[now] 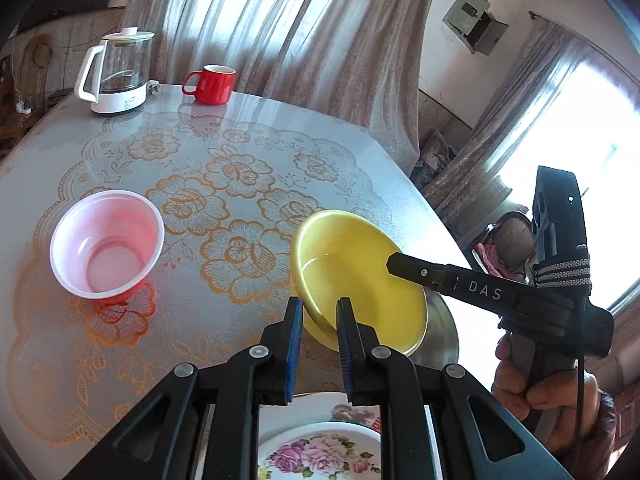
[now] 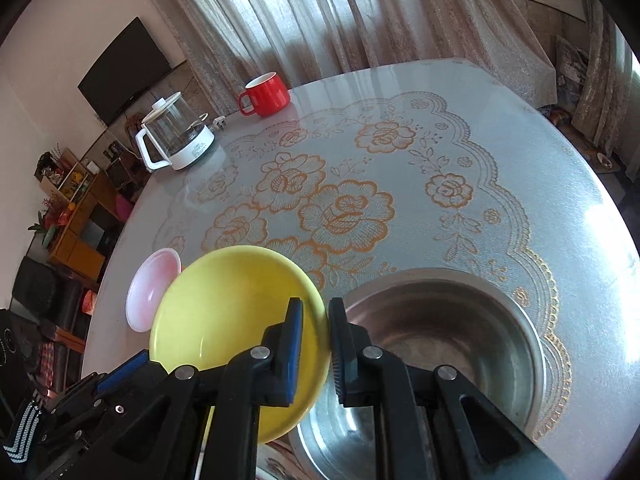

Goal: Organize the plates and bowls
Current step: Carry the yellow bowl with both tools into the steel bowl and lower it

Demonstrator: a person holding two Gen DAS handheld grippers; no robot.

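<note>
Both grippers are clamped on the same yellow bowl [image 1: 360, 280], one on each side of its rim. The left gripper [image 1: 319, 312] has its blue-padded fingers [image 1: 295, 332] pinching the near edge, and the bowl sits tilted just past the fingertips, clear of the tabletop [image 1: 224, 168]. From the right wrist view, the right gripper [image 2: 316, 320] has the opposite edge of the yellow bowl [image 2: 232, 312] squeezed tight between its fingers [image 2: 296, 328].

Right under and beside the right fingers is a steel bowl [image 2: 460, 320] resting on the tabletop. Off to the left of the left fingers stands a pink plastic bowl [image 1: 106, 246], well apart from the yellow one. A flowered plate [image 1: 320, 452] shows below the left fingers. Far ahead sit a red mug [image 1: 212, 84] and a glass kettle [image 1: 118, 76].
</note>
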